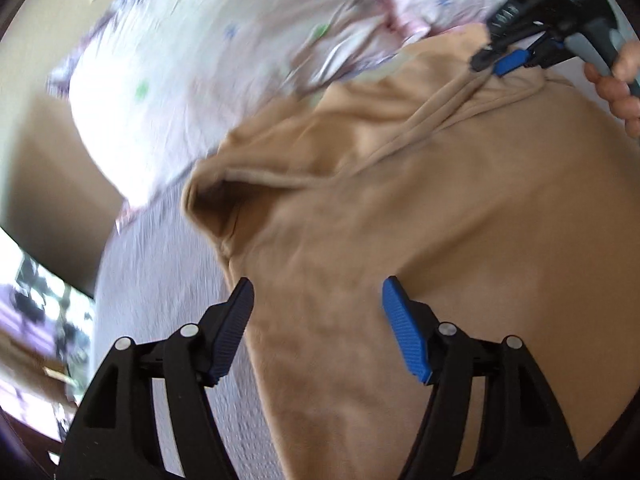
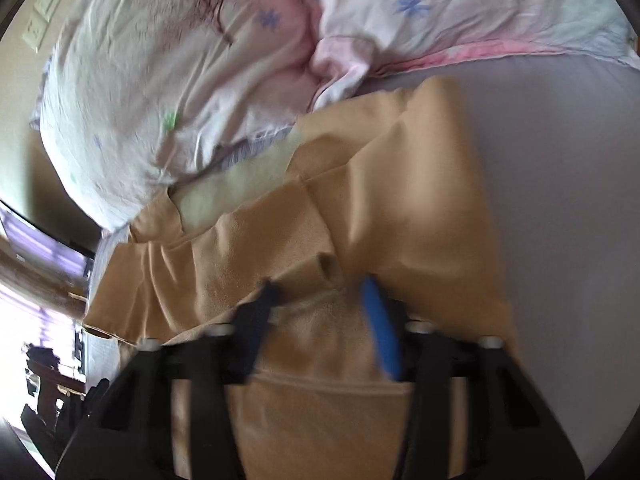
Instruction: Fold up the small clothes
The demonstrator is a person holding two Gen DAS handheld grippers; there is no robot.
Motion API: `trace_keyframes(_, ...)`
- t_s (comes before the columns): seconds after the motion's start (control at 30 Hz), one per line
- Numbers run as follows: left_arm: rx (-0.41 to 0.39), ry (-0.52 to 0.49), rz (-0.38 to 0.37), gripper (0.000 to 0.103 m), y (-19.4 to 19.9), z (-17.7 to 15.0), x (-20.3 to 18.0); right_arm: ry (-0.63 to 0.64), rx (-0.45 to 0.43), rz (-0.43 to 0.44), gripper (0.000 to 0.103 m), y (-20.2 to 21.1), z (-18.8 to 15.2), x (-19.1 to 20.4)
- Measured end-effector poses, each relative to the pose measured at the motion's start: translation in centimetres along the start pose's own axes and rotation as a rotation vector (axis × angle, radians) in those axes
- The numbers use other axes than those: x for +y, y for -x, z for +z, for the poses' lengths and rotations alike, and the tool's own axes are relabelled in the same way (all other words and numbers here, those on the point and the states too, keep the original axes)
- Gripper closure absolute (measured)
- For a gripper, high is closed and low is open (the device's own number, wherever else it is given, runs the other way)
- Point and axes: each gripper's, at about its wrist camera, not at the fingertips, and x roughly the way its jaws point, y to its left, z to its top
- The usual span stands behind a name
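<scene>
A tan garment (image 1: 420, 208) lies on a lavender bed sheet (image 1: 160, 280). My left gripper (image 1: 318, 300) is open just above the garment's left part, with nothing between its blue pads. My right gripper (image 1: 496, 64) shows at the top right of the left wrist view, pinching a bunched fold of the tan cloth. In the right wrist view the right gripper (image 2: 320, 292) has tan fabric (image 2: 320, 320) gathered between its fingers, and the garment (image 2: 400, 184) stretches ahead of it. The view is blurred.
A white flowered pillow (image 1: 200, 60) and a pink-edged quilt (image 2: 440, 12) lie beyond the garment. The lavender sheet (image 2: 560, 160) extends to the right. A beige wall with light switches (image 2: 44, 20) and a window (image 2: 32, 312) are at the left.
</scene>
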Motion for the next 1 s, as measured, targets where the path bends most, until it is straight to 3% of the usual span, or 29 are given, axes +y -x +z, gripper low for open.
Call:
trace_keyframes(0.07,0.006,0.028,-0.020,0.030,0.1,-0.2,0.4,0.026,-0.052,0.002,0.097,0.8,0.2,0.6)
trace_keyframes(0.17,0.017,0.069,-0.051,0.029,-0.1,-0.3,1.2,-0.009,-0.247,0.023,0.098,5.7,0.6,0.6)
trace_keyframes(0.2,0.019,0.079,-0.055,0.028,-0.3,-0.2,1.4,-0.031,-0.320,0.008,0.098,7.7,0.2,0.1)
trace_keyframes(0.27,0.021,0.097,-0.068,0.027,-0.4,-0.2,1.6,-0.067,-0.383,-0.086,0.098,9.7,-1.1,-1.1)
trace_keyframes(0.3,0.021,0.106,-0.074,0.027,-0.4,-0.2,1.6,-0.073,-0.327,-0.209,0.097,9.2,-1.9,-1.8)
trace_keyframes(0.33,0.022,0.119,-0.083,0.027,-0.3,-0.3,1.8,-0.071,-0.261,-0.252,0.097,8.4,-2.2,-2.2)
trace_keyframes(0.37,0.023,0.126,-0.087,0.027,-0.4,-0.3,2.0,-0.097,-0.182,-0.247,0.097,7.5,-2.9,-3.0)
trace_keyframes(0.4,0.026,0.140,-0.094,0.026,-0.4,-0.4,2.1,-0.127,-0.173,-0.234,0.096,7.7,-3.5,-3.3)
trace_keyframes(0.47,0.031,0.165,-0.107,0.026,-0.9,-0.2,2.5,-0.126,-0.238,-0.189,0.085,9.2,-3.8,-2.9)
trace_keyframes(0.53,0.023,0.194,-0.125,0.026,-0.2,-0.6,2.7,-0.100,-0.297,-0.136,0.042,10.3,-3.9,-2.0)
trace_keyframes(0.57,0.011,0.206,-0.129,0.026,0.1,-0.9,3.0,-0.085,-0.310,-0.114,0.034,10.4,-3.7,-1.6)
trace_keyframes(0.63,-0.034,0.232,-0.135,0.026,1.9,-1.7,3.4,-0.041,-0.252,-0.122,0.032,8.2,-3.4,-1.1)
trace_keyframes(0.7,-0.072,0.256,-0.157,0.026,3.5,-2.4,3.9,-0.056,-0.064,-0.165,0.030,4.1,-2.4,-2.0)
trace_keyframes(0.77,-0.116,0.303,-0.229,0.025,5.7,-4.1,5.1,-0.049,-0.062,-0.222,0.031,3.7,-3.6,-3.1)
trace_keyframes(0.87,-0.162,0.367,-0.390,0.022,8.1,-7.5,7.0,-0.095,-0.055,0.035,0.031,5.5,-6.1,-4.3)
trace_keyframes(0.93,-0.181,0.410,-0.508,0.022,9.1,-10.2,8.1,-0.042,-0.095,0.191,0.030,8.5,-9.5,-4.6)
trace_keyframes(1.0,-0.188,0.466,-0.616,0.022,9.8,-13.5,9.0,0.032,-0.115,0.294,0.026,11.4,-13.0,-4.5)
